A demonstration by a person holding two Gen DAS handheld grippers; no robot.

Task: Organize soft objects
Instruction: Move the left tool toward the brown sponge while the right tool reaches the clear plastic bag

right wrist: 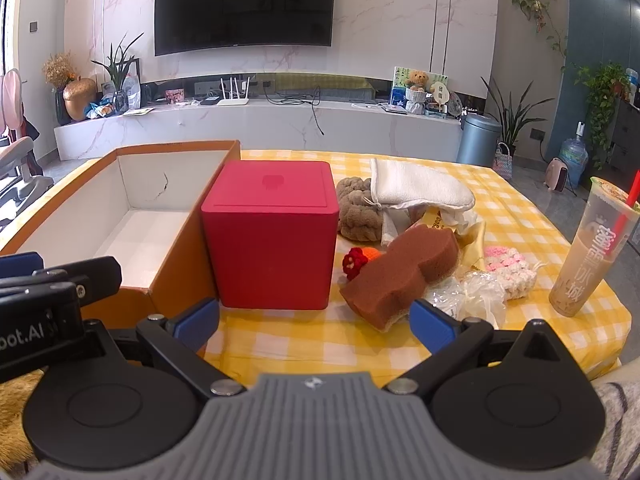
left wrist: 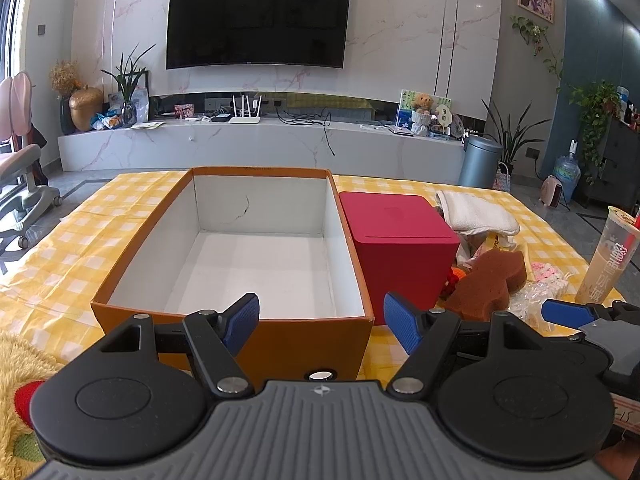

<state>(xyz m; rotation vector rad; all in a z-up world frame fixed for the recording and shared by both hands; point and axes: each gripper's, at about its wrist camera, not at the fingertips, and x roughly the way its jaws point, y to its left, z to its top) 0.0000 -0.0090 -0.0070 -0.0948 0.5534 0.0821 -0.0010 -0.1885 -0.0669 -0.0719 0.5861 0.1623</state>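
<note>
An orange cardboard box (left wrist: pixel 132 240) (right wrist: pixel 188 248) with a white, empty inside stands on the yellow checked cloth. My left gripper (left wrist: pixel 322 326) is open at its near wall, nothing between the blue pads. To the right lie soft things: a brown sponge (right wrist: pixel 404 270) (left wrist: pixel 486 284), a white cloth bag (right wrist: pixel 420 190) (left wrist: pixel 476 212), a brown fluffy piece (right wrist: pixel 358 212), a red knitted flower (right wrist: pixel 354 262) and a pink-and-white crochet piece (right wrist: pixel 510 268). My right gripper (right wrist: pixel 314 324) is open just in front of the sponge, holding nothing.
A red cube-shaped box (right wrist: pixel 276 236) (left wrist: pixel 398 244) stands between the orange box and the soft pile. A tall milk-tea cup (right wrist: pixel 588 248) with a red straw stands at the right table edge. Crinkled clear plastic (right wrist: pixel 472 296) lies by the sponge. A yellow plush (left wrist: pixel 20 392) is at lower left.
</note>
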